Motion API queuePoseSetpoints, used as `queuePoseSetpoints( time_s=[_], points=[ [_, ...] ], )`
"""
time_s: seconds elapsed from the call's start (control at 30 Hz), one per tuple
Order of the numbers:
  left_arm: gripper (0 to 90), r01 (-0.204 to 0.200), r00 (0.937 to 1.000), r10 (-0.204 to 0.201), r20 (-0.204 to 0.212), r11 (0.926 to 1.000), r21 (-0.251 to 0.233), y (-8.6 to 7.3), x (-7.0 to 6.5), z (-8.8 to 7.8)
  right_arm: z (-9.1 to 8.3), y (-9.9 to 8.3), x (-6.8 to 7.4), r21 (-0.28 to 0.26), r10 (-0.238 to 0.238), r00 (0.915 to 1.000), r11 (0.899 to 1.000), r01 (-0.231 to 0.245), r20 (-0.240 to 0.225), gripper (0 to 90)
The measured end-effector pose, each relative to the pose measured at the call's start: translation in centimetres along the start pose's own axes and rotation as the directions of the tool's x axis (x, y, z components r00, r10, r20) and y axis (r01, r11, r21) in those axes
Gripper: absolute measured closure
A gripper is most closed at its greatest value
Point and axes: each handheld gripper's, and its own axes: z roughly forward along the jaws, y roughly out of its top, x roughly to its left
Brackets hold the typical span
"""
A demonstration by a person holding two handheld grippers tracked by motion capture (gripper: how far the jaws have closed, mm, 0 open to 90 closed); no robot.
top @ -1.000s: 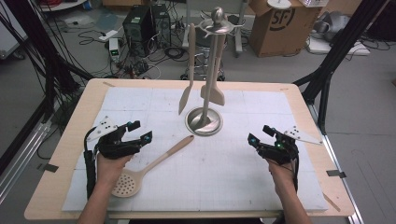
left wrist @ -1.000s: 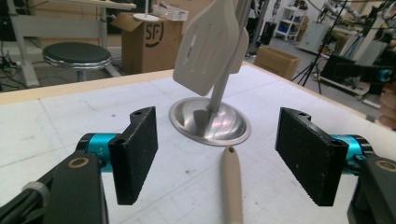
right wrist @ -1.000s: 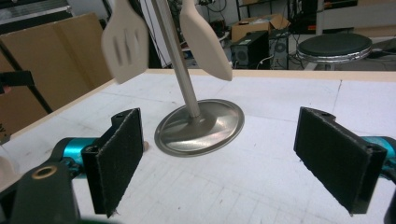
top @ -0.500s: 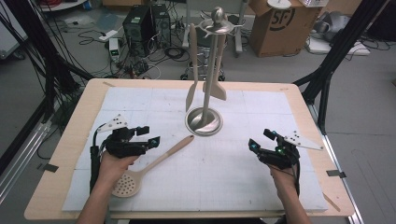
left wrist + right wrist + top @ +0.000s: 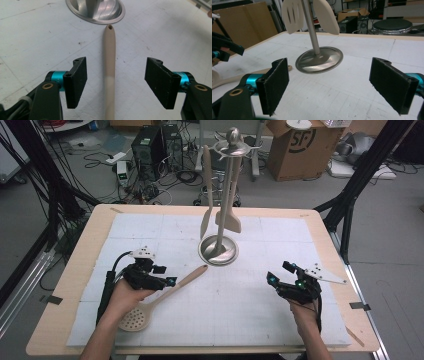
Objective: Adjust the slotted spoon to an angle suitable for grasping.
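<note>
A beige slotted spoon [image 5: 160,296] lies flat on the white mat, its perforated bowl near the front left and its handle [image 5: 109,67] pointing at the metal stand's base [image 5: 218,251]. My left gripper [image 5: 165,276] is open and straddles that handle, which runs between the two jaws without touching them [image 5: 113,82]. A steel utensil stand [image 5: 231,175] rises at the mat's middle back with two beige utensils hanging from it, a slotted turner [image 5: 292,13] and a spatula [image 5: 327,15]. My right gripper [image 5: 278,276] is open at the front right, nothing between its jaws [image 5: 337,82].
The white mat [image 5: 260,305] covers most of the wooden table [image 5: 75,270]. Black frame posts stand at both sides of the table. Cardboard boxes, computer cases and cables lie on the floor beyond the far edge.
My left gripper has moved right and forward until its jaws bracket the spoon's handle. The right gripper has shifted slightly forward and lower. The spoon has not moved.
</note>
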Motion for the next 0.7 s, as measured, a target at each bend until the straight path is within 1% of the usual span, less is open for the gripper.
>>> queuePoseSetpoints(
  time_s=[0.07,0.1,0.17,0.27,0.37,0.43,0.53,0.6,0.7],
  points=[
    [34.9,-0.002,1.0,0.003,-0.006,0.9998,0.018,0.0,0.1,0.2,-0.2,-0.2,0.1,-0.007,0.01,0.9999,1.0,-0.01,0.003,15.4],
    [34.8,0.0,1.0,0.0,-0.01,0.9995,0.032,-0.1,0.1,0.3,-0.3,-0.2,0.1,-0.007,0.008,1.0,1.0,-0.008,0.003,15.4],
    [34.3,-0.009,0.9998,0.01,-0.017,0.9984,0.055,-0.2,0.0,0.6,-0.4,-0.1,0.3,-0.008,0.006,1.0,1.0,-0.006,0.004,15.6],
    [34.3,-0.016,0.9999,0.016,-0.003,0.997,0.075,-0.2,-0.2,0.8,-0.6,-0.1,0.4,-0.016,0.0,1.0,1.0,0.0,0.009,15.7],
    [34.1,-0.007,1.0,0.006,0.008,0.9949,0.101,-0.3,-0.1,1.1,-0.7,-0.1,0.4,-0.014,0.004,0.9999,1.0,-0.004,0.012,15.7],
    [34.0,-0.009,1.0,0.009,0.004,0.9925,0.122,-0.4,0.0,1.4,-0.7,-0.1,0.4,-0.016,0.004,0.9999,1.0,-0.004,0.014,15.7],
    [34.0,-0.02,0.9998,0.019,0.01,0.9918,0.126,-0.6,0.0,1.5,-0.7,-0.1,0.4,-0.013,0.001,0.9999,1.0,-0.001,0.016,15.7],
    [34.0,-0.023,0.9997,0.023,0.006,0.9907,0.134,-0.6,0.1,1.6,-0.6,-0.2,0.4,-0.009,-0.001,0.9998,1.0,0.001,0.018,15.7],
    [34.2,-0.009,1.0,0.009,0.004,0.9919,0.126,-0.8,0.3,1.8,-0.5,-0.2,0.6,0.006,-0.022,0.9995,1.0,0.021,0.022,15.7]
  ],
)
